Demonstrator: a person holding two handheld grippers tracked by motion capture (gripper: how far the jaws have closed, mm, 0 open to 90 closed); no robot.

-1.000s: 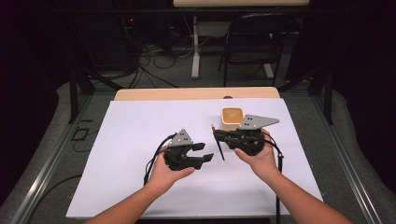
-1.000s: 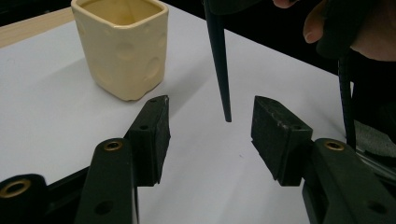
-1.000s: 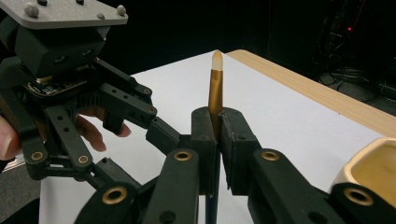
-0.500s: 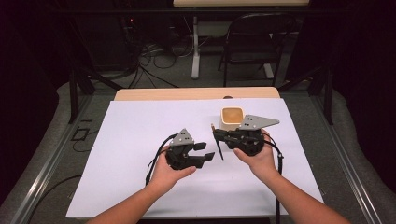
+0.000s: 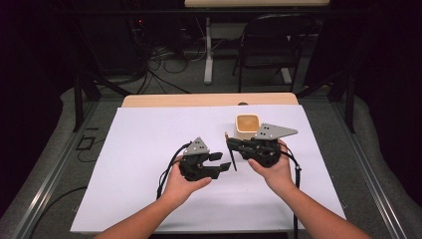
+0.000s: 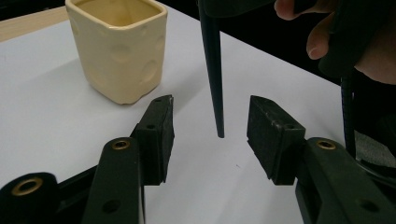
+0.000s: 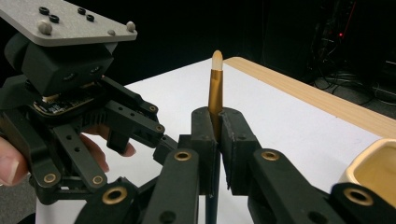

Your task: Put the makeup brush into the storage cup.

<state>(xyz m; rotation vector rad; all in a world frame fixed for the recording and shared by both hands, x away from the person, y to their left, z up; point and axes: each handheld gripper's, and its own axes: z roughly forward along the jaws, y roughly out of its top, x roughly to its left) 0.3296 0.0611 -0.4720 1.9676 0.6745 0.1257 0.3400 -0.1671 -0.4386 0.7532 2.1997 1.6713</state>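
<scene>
My right gripper (image 5: 230, 144) is shut on a slim brush (image 5: 232, 158). Its gold ferrule and pale tip (image 7: 215, 88) stick up above the pads, and its black handle (image 6: 212, 70) hangs down. My left gripper (image 5: 225, 162) faces it from the left. Its jaws have just been closing, with the handle's pointed end between them. The pads (image 6: 273, 135) stand apart from the handle, so the left gripper (image 6: 210, 135) is open. A cream square cup (image 5: 247, 125) stands on the table just behind the right gripper (image 7: 218, 140).
A white sheet (image 5: 139, 149) covers the table, with a wooden strip (image 5: 199, 99) along the far edge. The cup (image 6: 119, 46) sits close to the left jaw's far side. A chair (image 5: 273, 45) and cables lie on the floor beyond the table.
The left gripper's jaws stand slightly narrower around the brush handle. Both hands have kept their place.
</scene>
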